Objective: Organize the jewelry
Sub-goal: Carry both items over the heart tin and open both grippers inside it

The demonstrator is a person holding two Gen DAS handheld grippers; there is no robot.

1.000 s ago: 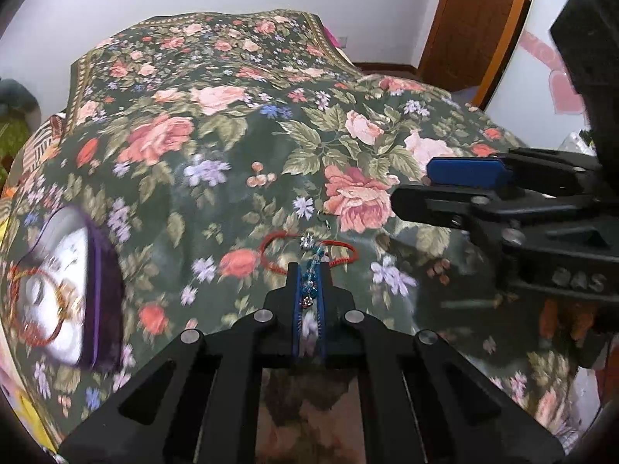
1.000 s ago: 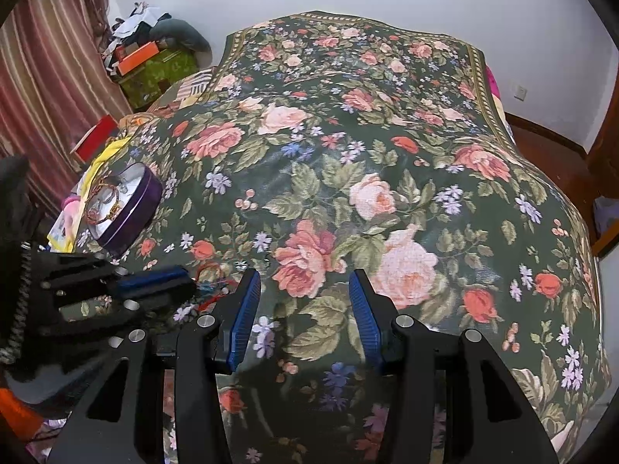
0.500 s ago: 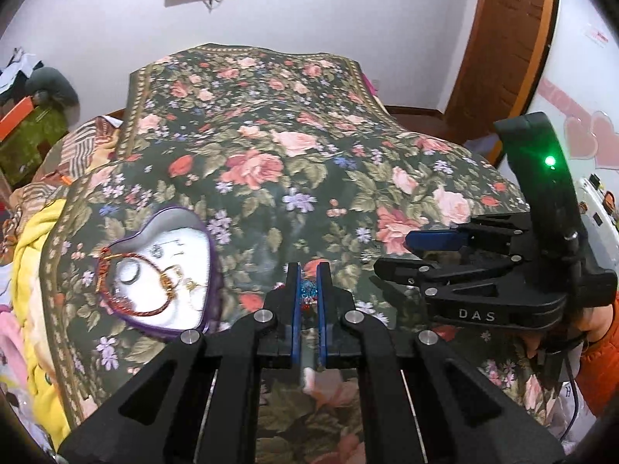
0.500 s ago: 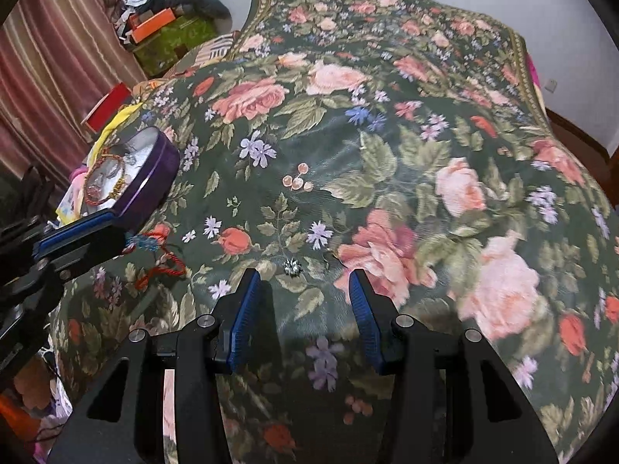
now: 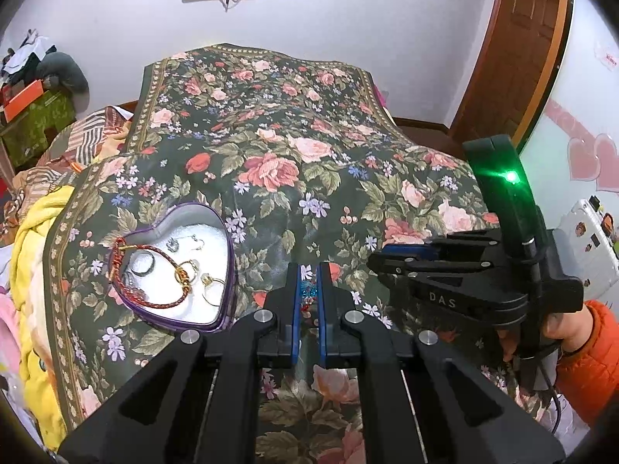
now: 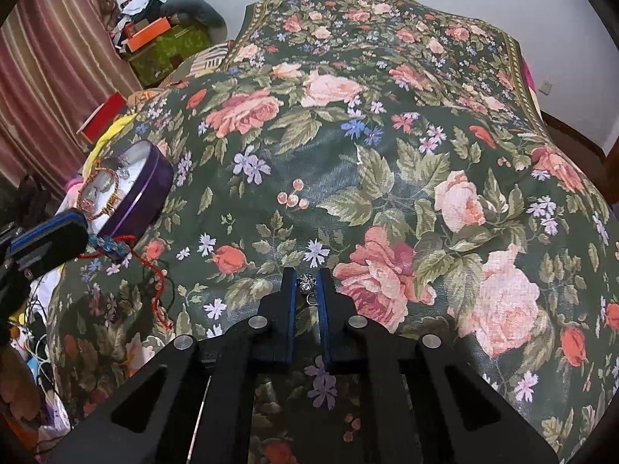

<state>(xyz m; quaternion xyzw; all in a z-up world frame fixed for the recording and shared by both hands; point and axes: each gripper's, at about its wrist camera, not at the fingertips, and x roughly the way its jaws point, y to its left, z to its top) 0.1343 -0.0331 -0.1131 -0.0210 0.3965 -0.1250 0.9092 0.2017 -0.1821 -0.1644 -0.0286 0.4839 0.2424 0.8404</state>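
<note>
A purple heart-shaped jewelry box (image 5: 228,270) lies open on the floral bedspread, holding a red braided bracelet (image 5: 154,297), rings and gold earrings; it also shows in the right wrist view (image 6: 151,189). My left gripper (image 5: 309,290) is shut on a red cord bracelet with blue beads (image 5: 308,294), lifted off the bed right of the box; the cord dangles in the right wrist view (image 6: 116,249). My right gripper (image 6: 306,284) is shut on a small silver earring (image 6: 306,283) at the bedspread surface.
The floral bedspread (image 6: 387,154) covers the whole bed. A yellow blanket (image 5: 35,251) and clutter lie at the left edge. Boxes (image 6: 149,34) are stacked by the curtain. A wooden door (image 5: 514,58) stands at the far right.
My left gripper lifted the red cord bracelet off the bed and drew back toward the box. My right gripper moved forward and down and closed on the small silver earring.
</note>
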